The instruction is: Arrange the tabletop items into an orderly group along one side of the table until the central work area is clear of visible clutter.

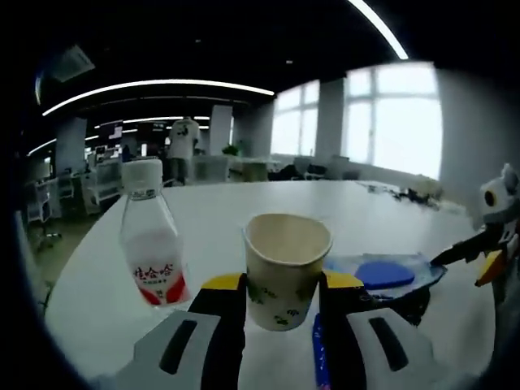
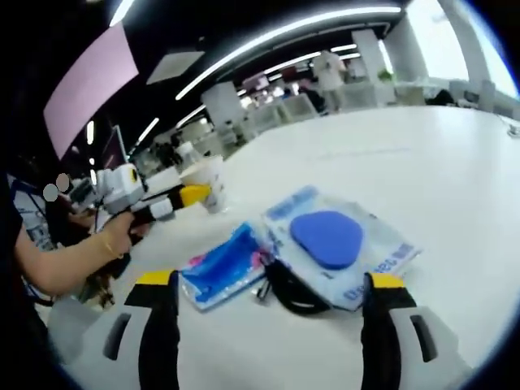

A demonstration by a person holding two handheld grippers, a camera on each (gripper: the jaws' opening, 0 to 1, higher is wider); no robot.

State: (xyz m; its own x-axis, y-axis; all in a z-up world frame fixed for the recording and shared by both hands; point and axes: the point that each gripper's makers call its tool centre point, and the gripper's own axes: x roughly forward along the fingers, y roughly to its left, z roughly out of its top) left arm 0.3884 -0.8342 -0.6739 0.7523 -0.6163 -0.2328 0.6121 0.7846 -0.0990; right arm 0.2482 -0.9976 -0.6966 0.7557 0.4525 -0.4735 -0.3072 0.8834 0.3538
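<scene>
1. My left gripper (image 1: pixel 281 302) has its jaws closed on the paper cup (image 1: pixel 286 264), lifted beside the bottle (image 1: pixel 152 236) for grouping.
2. My right gripper (image 2: pixel 268 305) hangs jaws wide, empty, over the packets (image 2: pixel 337 244) and blue pouch (image 2: pixel 219 266) cluttering the desk (image 2: pixel 439 162).
</scene>
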